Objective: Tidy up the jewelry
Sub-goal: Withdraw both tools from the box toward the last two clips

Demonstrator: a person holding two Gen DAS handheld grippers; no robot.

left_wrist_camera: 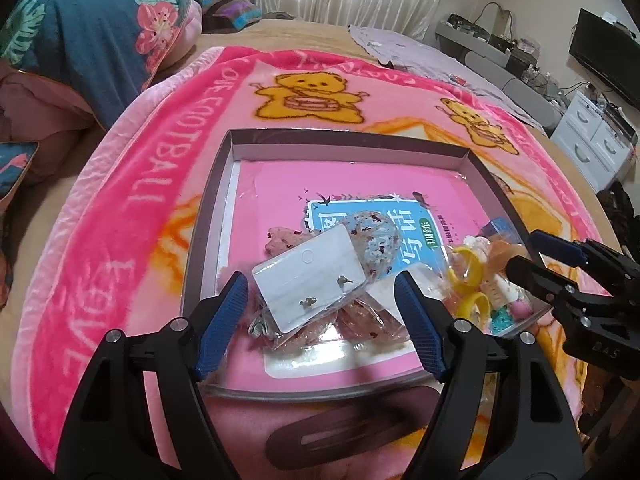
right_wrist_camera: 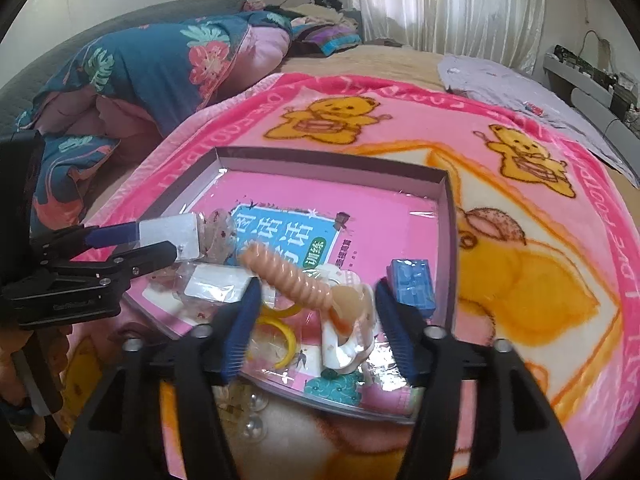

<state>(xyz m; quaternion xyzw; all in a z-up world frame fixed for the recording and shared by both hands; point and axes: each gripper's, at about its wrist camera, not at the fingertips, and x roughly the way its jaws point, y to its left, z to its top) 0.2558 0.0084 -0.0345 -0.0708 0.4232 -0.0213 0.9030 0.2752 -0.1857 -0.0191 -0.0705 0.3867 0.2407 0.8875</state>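
Left gripper (left_wrist_camera: 320, 300) wide, earring card (left_wrist_camera: 310, 278) loose between pads. Right gripper (right_wrist_camera: 316, 312) wide, peach clip (right_wrist_camera: 292, 276) just ahead, inside box (right_wrist_camera: 448, 208).

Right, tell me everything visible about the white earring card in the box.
The white earring card is a glossy rectangular card with rounded corners and a small round hole. Two small dark metal studs are pinned near its lower edge. It lies tilted on clear packets of pinkish jewelry inside the shallow box, between the fingers of the left gripper, whose blue pads do not press on it.
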